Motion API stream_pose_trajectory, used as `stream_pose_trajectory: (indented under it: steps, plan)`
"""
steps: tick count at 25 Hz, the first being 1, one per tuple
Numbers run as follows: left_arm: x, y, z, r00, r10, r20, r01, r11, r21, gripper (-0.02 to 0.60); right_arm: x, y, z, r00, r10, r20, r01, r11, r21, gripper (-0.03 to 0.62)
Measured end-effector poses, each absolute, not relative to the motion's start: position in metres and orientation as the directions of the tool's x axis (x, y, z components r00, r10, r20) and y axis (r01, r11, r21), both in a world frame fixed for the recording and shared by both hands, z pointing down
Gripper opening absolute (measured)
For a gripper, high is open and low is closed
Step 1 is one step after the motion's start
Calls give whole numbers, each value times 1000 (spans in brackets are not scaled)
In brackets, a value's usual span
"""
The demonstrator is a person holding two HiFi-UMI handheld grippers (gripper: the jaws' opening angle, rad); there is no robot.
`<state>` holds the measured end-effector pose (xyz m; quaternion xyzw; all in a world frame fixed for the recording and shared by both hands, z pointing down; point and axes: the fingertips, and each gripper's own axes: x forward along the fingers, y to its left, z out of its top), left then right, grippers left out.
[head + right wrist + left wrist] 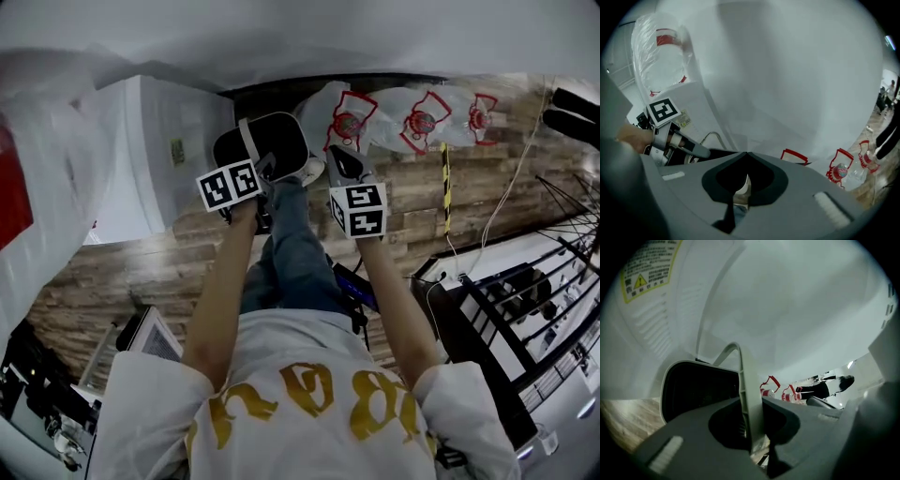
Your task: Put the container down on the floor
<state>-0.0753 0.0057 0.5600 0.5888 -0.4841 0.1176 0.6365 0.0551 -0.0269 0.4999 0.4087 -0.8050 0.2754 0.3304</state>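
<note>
your left gripper (pixel 261 173) clamps the container (pixel 281 141) by its handle (pixel 749 394), clear only in its own view, beside a white cabinet (pixel 155 150); right gripper (pixel 342 167) closed, seemingly empty.

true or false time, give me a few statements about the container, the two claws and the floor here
1. The left claw is shut on the pale handle of the container. True.
2. The right claw grips the container too. False: its jaws are together on nothing, beside the container.
3. The container is red. False: it is black with a pale rim.
4. The floor is wood plank. True.
5. Clear bags with red print lie beyond the container. True.
</note>
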Motion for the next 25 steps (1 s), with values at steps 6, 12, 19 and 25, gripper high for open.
stream_pose_trajectory:
  steps: [6,12,19,25]
  plan:
    - [-83,8,599,470,-397,788,-738,314,598,41,47,-20,540,-474,-398,786,-786,593,-174,29]
    - [-90,12,644,428,-367,826,-759,350,549,40,44,-14,579,-498,-342,797,-756,622,-205,29]
    - [-95,16,692,390,-347,853,-780,367,507,40,27,-2,620,-532,-279,799,-716,651,-250,29]
    - [-93,20,732,369,-329,869,-805,353,476,40,16,6,655,-556,-227,800,-680,678,-280,29]
